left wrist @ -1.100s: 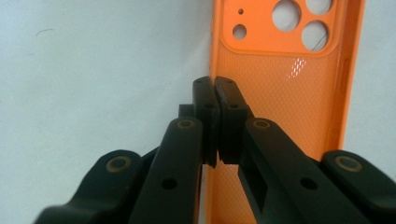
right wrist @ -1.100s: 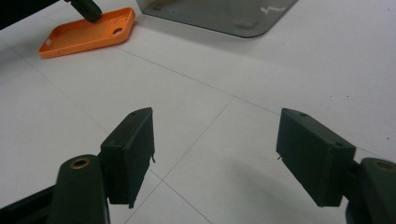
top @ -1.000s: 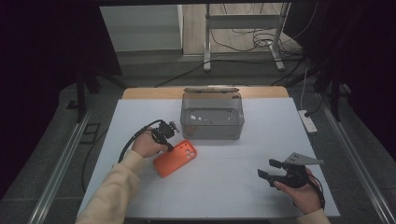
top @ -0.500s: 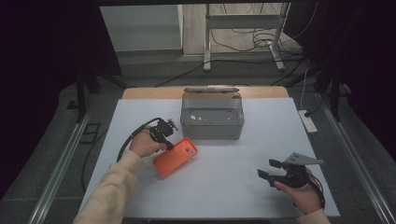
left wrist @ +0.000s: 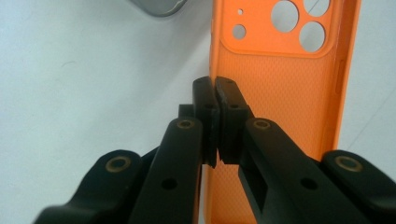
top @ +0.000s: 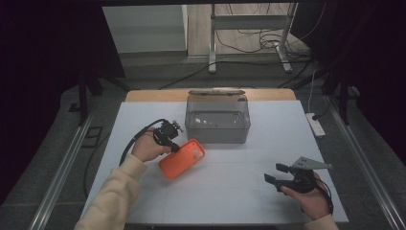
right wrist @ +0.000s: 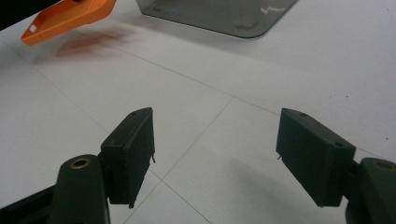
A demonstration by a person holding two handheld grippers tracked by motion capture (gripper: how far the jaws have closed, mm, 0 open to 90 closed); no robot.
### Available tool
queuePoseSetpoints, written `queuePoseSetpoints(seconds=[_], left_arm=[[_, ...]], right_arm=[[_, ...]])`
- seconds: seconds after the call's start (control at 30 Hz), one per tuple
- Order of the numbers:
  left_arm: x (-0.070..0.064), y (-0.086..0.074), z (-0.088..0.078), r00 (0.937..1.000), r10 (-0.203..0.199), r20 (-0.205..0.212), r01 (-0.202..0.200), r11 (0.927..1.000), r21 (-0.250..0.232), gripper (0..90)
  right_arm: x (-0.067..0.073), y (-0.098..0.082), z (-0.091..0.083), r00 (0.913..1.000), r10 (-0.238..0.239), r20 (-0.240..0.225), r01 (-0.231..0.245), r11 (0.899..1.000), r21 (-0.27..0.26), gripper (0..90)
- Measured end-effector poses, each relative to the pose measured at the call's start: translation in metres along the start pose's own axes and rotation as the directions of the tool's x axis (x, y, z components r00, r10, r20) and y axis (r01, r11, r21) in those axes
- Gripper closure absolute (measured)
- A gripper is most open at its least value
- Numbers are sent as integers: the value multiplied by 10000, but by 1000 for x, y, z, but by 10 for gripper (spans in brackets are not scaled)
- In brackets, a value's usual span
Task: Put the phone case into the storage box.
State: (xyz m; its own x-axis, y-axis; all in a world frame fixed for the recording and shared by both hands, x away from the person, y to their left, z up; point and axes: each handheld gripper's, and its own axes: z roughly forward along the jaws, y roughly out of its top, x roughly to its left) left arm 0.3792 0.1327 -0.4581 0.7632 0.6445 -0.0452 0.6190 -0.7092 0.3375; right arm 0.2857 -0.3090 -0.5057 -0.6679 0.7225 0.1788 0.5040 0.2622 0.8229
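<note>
While the left tool (top: pixel 173 144) pinches one long edge of the orange phone case (top: pixel 182 158), the case hangs tilted above the white bench (top: pixel 230 191), just short of the grey box (top: pixel 218 120). In the left gripper view its jaws are shut on that rim. In the right gripper view, the right tool (right wrist: pixel 215 154) gapes wide, holding nothing.

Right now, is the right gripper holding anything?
No: in the right gripper view the right gripper has its jaws wide apart over bare table, while the orange phone case is off by the other hand.
</note>
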Motion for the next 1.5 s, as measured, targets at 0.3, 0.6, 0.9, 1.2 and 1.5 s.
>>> queuePoseSetpoints(seconds=[0.3,0.6,0.9,1.2,1.5], left_arm=[[-7,2,-5,9995,322,-67,-323,9994,-139,879],[-18,7,-8,9978,648,-166,-653,9973,-330,879],[-31,15,-11,9931,1124,-329,-1140,9920,-549,880],[-42,21,-12,9863,1601,-393,-1628,9835,-793,880],[-49,24,-14,9803,1901,-536,-1945,9764,-936,880]], right_arm=[[0,0,1,10000,29,-34,-28,10000,13,280],[1,1,2,9996,196,-220,-195,9998,50,280],[1,1,3,9982,424,-427,-422,9991,43,283],[1,3,4,9976,479,-495,-480,9988,-15,281],[2,4,4,9975,486,-510,-490,9988,-62,281]])
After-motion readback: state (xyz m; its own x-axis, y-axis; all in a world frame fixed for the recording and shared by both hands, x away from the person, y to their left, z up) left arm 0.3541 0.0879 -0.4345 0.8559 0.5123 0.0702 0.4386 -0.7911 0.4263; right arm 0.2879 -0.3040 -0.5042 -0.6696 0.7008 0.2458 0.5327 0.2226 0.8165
